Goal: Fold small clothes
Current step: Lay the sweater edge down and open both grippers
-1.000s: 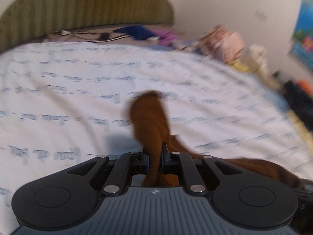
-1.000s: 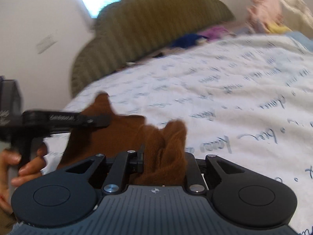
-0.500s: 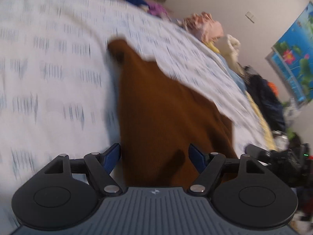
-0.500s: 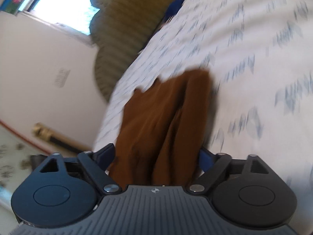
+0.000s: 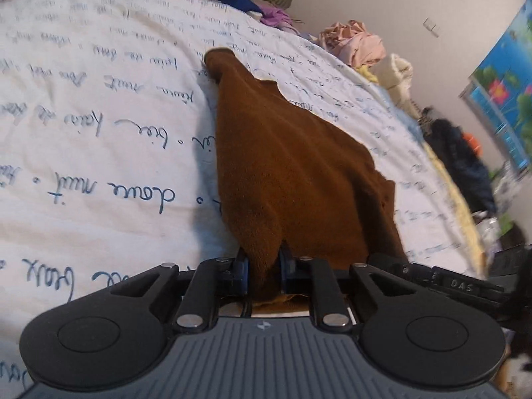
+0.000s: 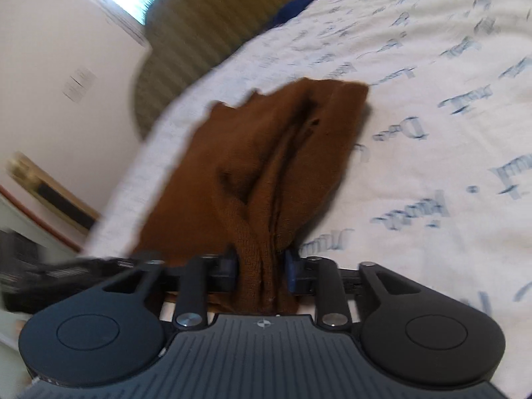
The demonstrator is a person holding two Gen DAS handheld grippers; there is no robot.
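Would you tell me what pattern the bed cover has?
White bed cover printed with blue handwritten script, clearest in the left wrist view.

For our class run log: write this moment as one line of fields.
task: fold small clothes | left gripper: just closed on brown garment | right gripper: just closed on same garment | garment: spread on bed sheet

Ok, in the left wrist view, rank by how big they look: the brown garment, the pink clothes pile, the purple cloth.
1. Brown garment, though nearest the camera.
2. Pink clothes pile.
3. Purple cloth, but farther away, so true size is unsure.
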